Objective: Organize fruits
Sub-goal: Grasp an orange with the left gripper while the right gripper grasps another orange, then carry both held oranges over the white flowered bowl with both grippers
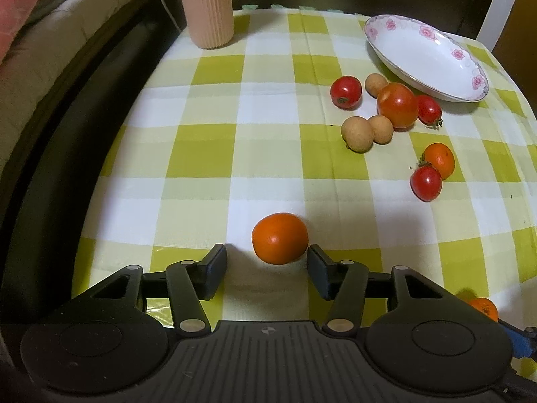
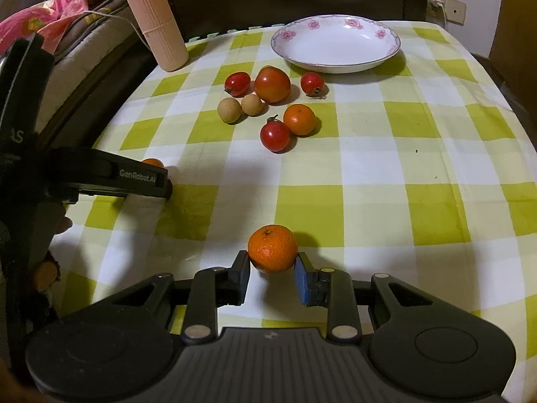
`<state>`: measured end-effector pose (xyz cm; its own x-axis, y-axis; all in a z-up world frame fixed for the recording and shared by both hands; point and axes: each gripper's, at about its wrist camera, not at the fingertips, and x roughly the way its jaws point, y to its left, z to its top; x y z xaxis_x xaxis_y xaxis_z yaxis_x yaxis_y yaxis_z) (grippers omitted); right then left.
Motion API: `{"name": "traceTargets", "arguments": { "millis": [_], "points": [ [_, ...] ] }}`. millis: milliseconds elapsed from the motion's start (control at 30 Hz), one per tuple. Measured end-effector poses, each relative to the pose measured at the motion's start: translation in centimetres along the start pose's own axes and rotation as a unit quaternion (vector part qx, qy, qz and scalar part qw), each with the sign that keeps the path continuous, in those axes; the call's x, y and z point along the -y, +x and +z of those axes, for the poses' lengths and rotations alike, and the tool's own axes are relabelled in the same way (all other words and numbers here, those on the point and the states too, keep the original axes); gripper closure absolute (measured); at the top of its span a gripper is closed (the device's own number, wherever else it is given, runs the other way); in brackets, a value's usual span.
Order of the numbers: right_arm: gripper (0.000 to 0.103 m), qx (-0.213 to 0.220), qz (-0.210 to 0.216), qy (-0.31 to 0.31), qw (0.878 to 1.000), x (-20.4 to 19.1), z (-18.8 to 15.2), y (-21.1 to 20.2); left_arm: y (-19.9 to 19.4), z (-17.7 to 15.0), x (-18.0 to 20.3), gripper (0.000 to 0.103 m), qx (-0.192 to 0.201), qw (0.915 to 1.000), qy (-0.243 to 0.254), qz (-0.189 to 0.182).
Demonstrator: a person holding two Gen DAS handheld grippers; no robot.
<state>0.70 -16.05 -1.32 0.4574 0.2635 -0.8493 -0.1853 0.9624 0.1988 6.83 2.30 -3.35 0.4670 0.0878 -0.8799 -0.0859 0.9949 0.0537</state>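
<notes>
While the right gripper point(image 2: 272, 267) jaws pinch a small round orange mandarin point(image 2: 272, 248) at lower centre, the left gripper point(image 1: 266, 258) jaws gape, another orange fruit point(image 1: 280, 237) just ahead, nearer the right pad

Both claws are matte black with ribbed housings, round side discs and silver pivot rivets. The right claw point(image 2: 272, 277) carries one blue pad; the left claw point(image 1: 266, 270) bears "GenRobot.AI" lettering.
</notes>
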Motion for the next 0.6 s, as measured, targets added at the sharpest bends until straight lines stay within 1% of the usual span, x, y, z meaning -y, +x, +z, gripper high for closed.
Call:
{"name": "traceTargets", "arguments": {
  "millis": [100,233,400,433,500,533,600],
  "points": [
    [0.075,-0.002,0.003,0.012,1.000,0.4,0.2,-0.1,0.1,0.4,-0.2,0.043,-0.006,1.0000,-0.006,-0.003],
    [0.075,-0.007,0.012,0.026,1.000,0.8,0.6,-0.1,0.4,1.0,0.3,0.039,-0.003,1.0000,0.002,0.002],
    [0.075,-0.008,0.016,0.028,0.999,1.0,0.9,-0.5,0.2,1.4,0.5,0.037,-0.004,1.0000,-0.004,-0.003],
    [0.075,-0.005,0.017,0.027,0.999,1.0,1.0,-0.7,0.2,1.3,0.6,0.037,-0.004,1.0000,0.001,0.002],
    [0.075,-0.001,0.017,0.026,1.000,1.0,1.2,-1.2,0.4,1.2,0.7,0.041,-0.009,0.9999,0.005,0.009],
    [0.075,0.003,0.016,0.026,1.000,1.0,1.3,-1.4,0.8,1.2,0.7,0.044,-0.014,0.9999,0.003,0.008],
    [0.075,0.007,0.015,0.026,1.000,1.0,1.4,-1.6,0.8,1.2,0.4,0.048,-0.011,0.9999,-0.002,-0.001]
  ]
}}
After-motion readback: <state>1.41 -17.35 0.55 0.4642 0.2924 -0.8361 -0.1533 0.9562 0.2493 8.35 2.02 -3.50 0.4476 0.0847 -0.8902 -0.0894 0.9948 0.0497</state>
